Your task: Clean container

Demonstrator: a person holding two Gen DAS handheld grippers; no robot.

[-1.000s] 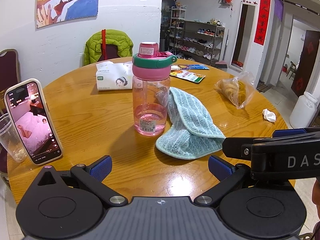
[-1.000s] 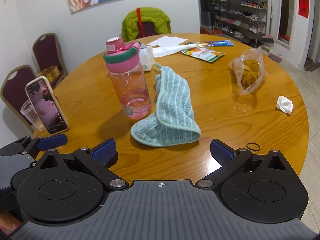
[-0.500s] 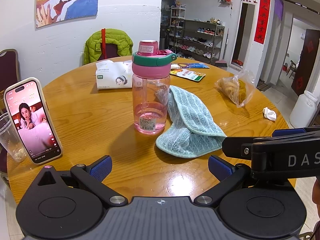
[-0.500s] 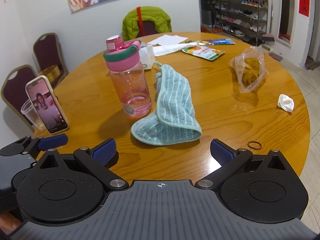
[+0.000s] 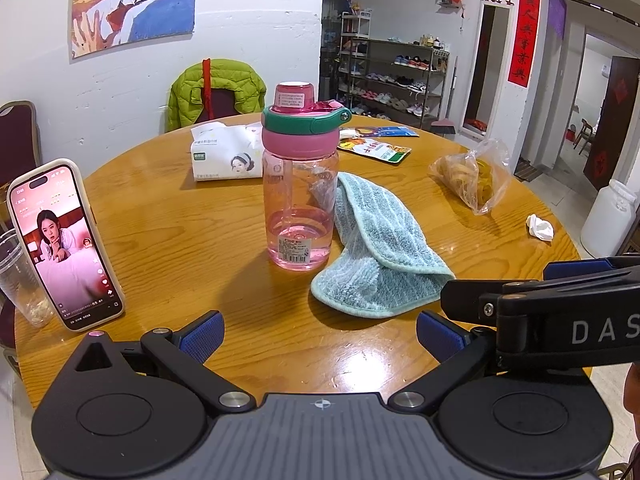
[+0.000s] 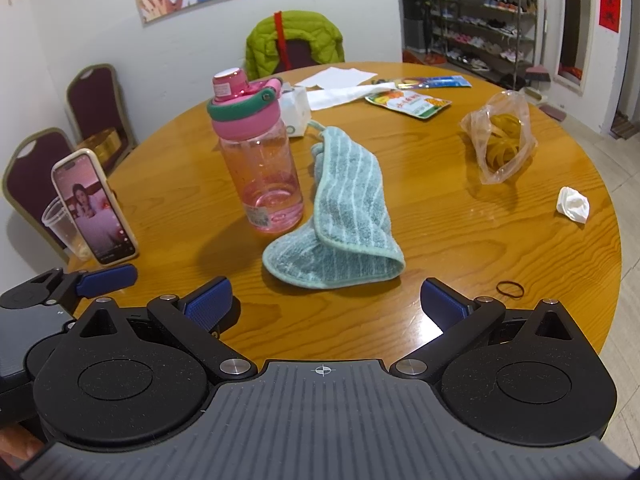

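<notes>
Two tools, both unladen. Left tool (image 5: 318,330): blue pads spread wide apart, nothing between them, held low over the near edge of the worktop (image 5: 192,216). Right tool (image 6: 325,300): pads likewise spread wide, empty, at the same near edge, just beside the left one.

Item 1, container: pink transparent bottle (image 5: 299,188), upright near the middle of the worktop, green-and-pink lid closed, a little clear liquid in the bottom, barcode sticker low on the wall.

Item 2, cleaning cloth: teal striped cloth (image 5: 380,248), folded over on itself, lying flat directly to the right of the bottle and touching its base or very nearly.

Other stock: phone (image 5: 64,244) propped upright at the left with its screen lit, clear plastic cup (image 5: 20,280) behind it, tissue pack (image 5: 224,156), plastic bag of rubber bands (image 5: 468,176), crumpled paper (image 5: 540,227), loose black hair band (image 6: 510,289).

Step in hand, as judged: approach, before any grasp; neither bottle nor cloth is touched.

Next move calls for: one tool to advance and close round the bottle body to steady it, the other to pinch a raised fold of the cloth. The bottle is tall and mostly empty, so a sideways knock could topple it.
</notes>
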